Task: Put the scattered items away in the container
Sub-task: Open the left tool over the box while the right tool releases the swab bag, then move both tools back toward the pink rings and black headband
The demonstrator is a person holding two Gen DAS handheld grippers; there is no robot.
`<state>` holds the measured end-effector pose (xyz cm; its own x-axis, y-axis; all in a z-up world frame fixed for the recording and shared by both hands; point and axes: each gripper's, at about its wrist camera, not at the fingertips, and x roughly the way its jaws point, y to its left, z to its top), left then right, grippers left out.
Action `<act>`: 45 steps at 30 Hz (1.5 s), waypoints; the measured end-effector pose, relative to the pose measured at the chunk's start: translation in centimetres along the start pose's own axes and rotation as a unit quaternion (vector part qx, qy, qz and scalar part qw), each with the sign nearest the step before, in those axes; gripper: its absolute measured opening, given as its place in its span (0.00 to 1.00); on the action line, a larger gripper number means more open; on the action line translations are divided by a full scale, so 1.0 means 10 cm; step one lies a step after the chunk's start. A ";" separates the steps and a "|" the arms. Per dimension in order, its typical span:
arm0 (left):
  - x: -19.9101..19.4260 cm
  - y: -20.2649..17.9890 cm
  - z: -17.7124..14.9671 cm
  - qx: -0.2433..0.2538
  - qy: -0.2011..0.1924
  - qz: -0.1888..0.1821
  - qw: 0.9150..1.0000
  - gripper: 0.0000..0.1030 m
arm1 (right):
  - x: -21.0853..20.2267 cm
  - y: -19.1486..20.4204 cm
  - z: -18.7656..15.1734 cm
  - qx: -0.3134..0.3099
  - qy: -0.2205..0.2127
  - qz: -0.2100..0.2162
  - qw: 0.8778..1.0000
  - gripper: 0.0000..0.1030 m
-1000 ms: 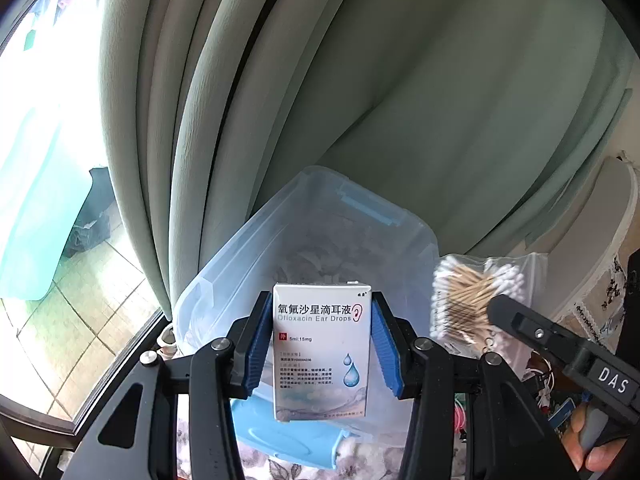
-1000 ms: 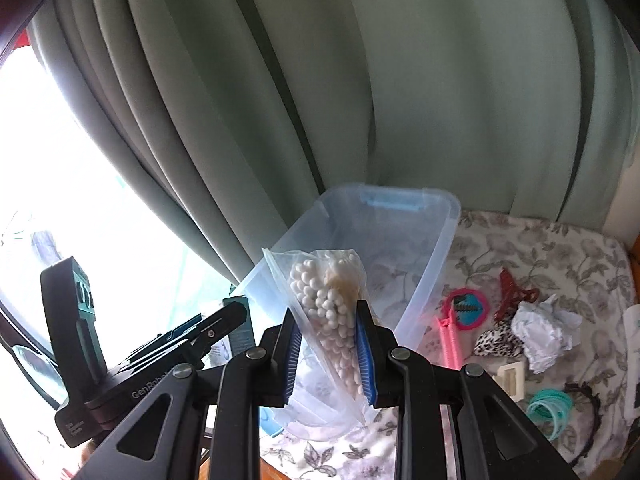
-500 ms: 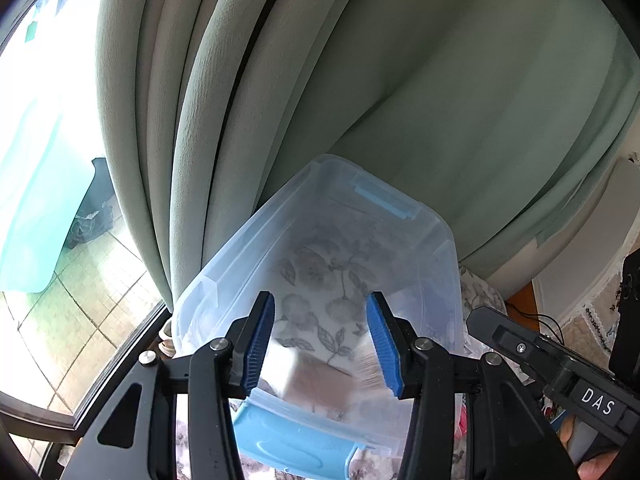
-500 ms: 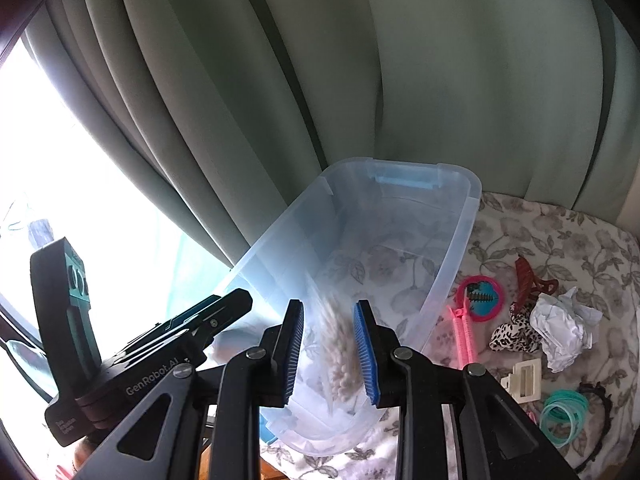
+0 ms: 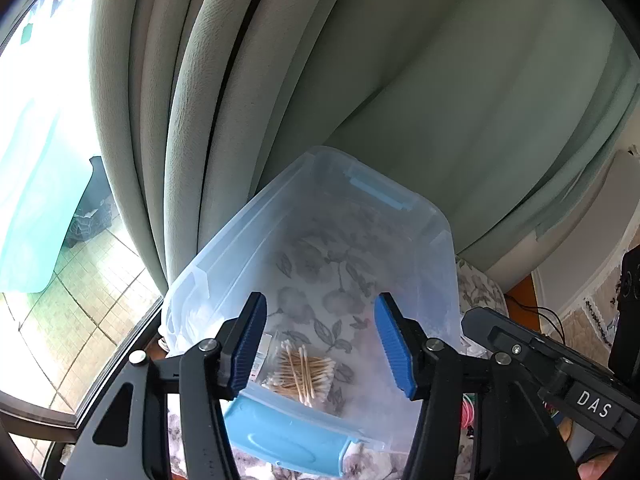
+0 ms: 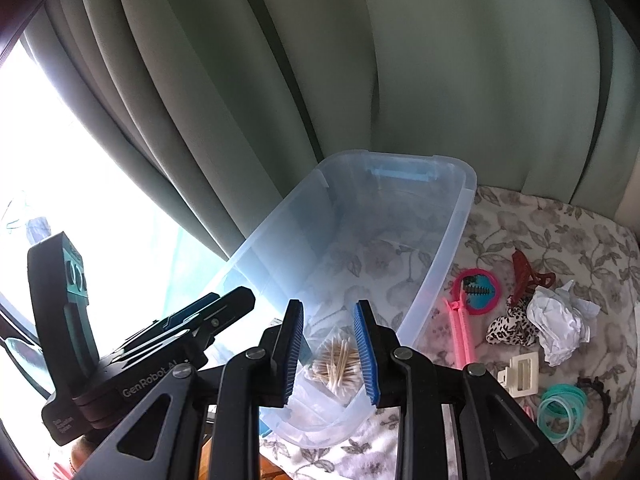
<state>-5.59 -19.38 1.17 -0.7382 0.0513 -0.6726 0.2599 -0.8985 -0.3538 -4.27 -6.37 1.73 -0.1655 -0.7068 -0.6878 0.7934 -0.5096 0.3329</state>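
From your left wrist view, your left gripper [image 5: 320,340] hangs over the near end of the clear plastic bin [image 5: 436,232], its blue pads spread wide with nothing between them. Inside the bin, at the near end, lies a bag of cotton swabs [image 5: 302,372], and a small box [image 5: 260,354] shows just beside it toward the left wall, mostly hidden by the left finger. The bin's blue latch [image 5: 288,440] sits on its near rim. The green curtain [image 5: 360,80] hangs right behind the bin's far end. Your right gripper [image 5: 560,372] reaches in at the right of the bin; its tips are out of frame here.

From your right wrist view, your right gripper [image 6: 328,350] hovers over the bin's [image 6: 460,216] near end, pads moderately apart and gripping nothing. The cotton swabs [image 6: 336,364] lie in the bin directly between the pads. To the right of the bin, on the flowered cloth [image 6: 540,224], remain a pink comb [image 6: 460,328], a pink round mirror [image 6: 478,286], a red hair claw [image 6: 528,276], a leopard-print scrunchie [image 6: 508,330], crumpled white paper [image 6: 560,320], a cream hair clip [image 6: 520,374], teal hair ties [image 6: 560,406] and a dark headband [image 6: 600,396]. Your left gripper [image 6: 168,340] lies left of the bin.
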 end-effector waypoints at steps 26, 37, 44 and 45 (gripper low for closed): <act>-0.25 -0.69 -0.22 0.063 0.003 -0.006 0.998 0.64 | -0.81 -0.37 -0.34 0.050 -0.053 -0.020 0.997 0.40; -0.21 -1.17 -0.51 0.108 0.023 -0.035 0.993 0.64 | -1.40 -1.05 -0.71 0.127 -0.100 -0.067 0.985 0.45; -0.02 -1.51 -0.77 0.136 0.069 -0.042 0.987 0.64 | -1.72 -1.50 -0.98 0.181 -0.123 -0.102 0.970 0.45; 0.04 -1.55 -0.82 0.136 0.082 -0.041 0.986 0.64 | -1.76 -1.56 -1.02 0.188 -0.125 -0.105 0.969 0.45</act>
<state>-4.81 -1.84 1.09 -0.6329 0.1787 -0.7533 0.0101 -0.9710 -0.2388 -7.79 18.96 2.07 -0.4742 -0.6407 -0.6038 0.4654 -0.7646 0.4458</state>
